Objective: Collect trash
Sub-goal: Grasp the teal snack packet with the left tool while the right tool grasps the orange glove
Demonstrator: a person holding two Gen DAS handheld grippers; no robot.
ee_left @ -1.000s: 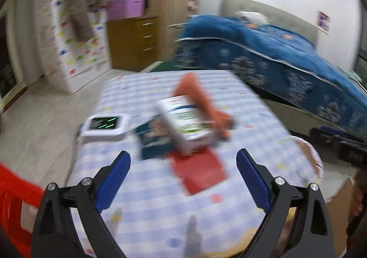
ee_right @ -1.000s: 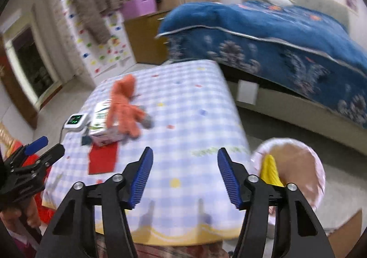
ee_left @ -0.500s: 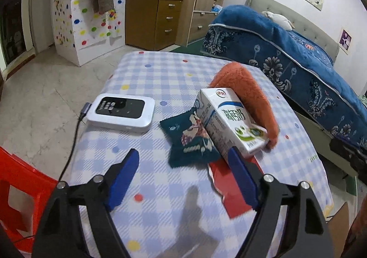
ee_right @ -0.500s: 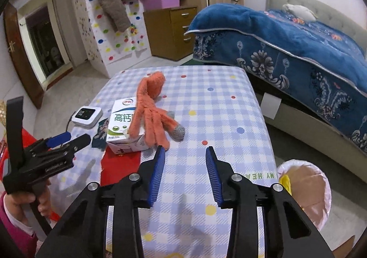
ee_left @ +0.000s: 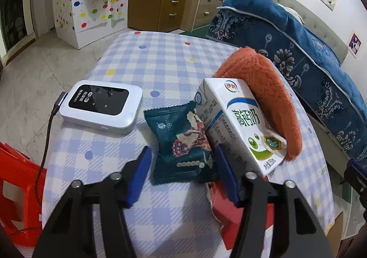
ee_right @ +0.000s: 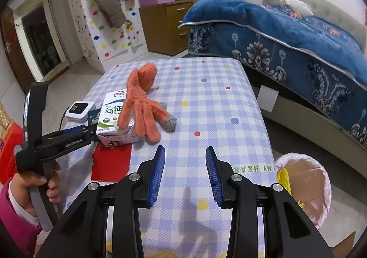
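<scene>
**Closing in on a snack wrapper, bin waiting at the table's corner**

Poised low over the blue-and-white checked tablecloth (ee_left: 160, 63), left gripper (ee_left: 183, 164) with jaws closing around the dark teal crinkled foil snack wrapper (ee_left: 181, 141); wrapper lying flat between the blue pads, pads not yet pressing on it, so nothing lifted so far. Just beside the wrapper, touching its right edge, a white-and-green cardboard milk carton (ee_left: 238, 125) tipped on its side over a flat red paper packet (ee_right: 112, 161), with a fuzzy orange knitted glove (ee_right: 142, 106) draped across the carton. To the left of the wrapper, apart from it, a white rounded pocket wifi box (ee_left: 101, 106) on its cable, plainly not rubbish.

Over bare cloth near the table's front edge, right gripper (ee_right: 185, 173), partly parted and empty. Below the right corner of the table, on the floor, a pink plastic-lined waste bin (ee_right: 305, 187) with something yellow inside.

Step in hand, by the look of it: first pickup, the wrapper. Next move likely to call for a firm pinch on thin, slippery foil without catching the carton's edge, then a carry across the table to the bin.
</scene>
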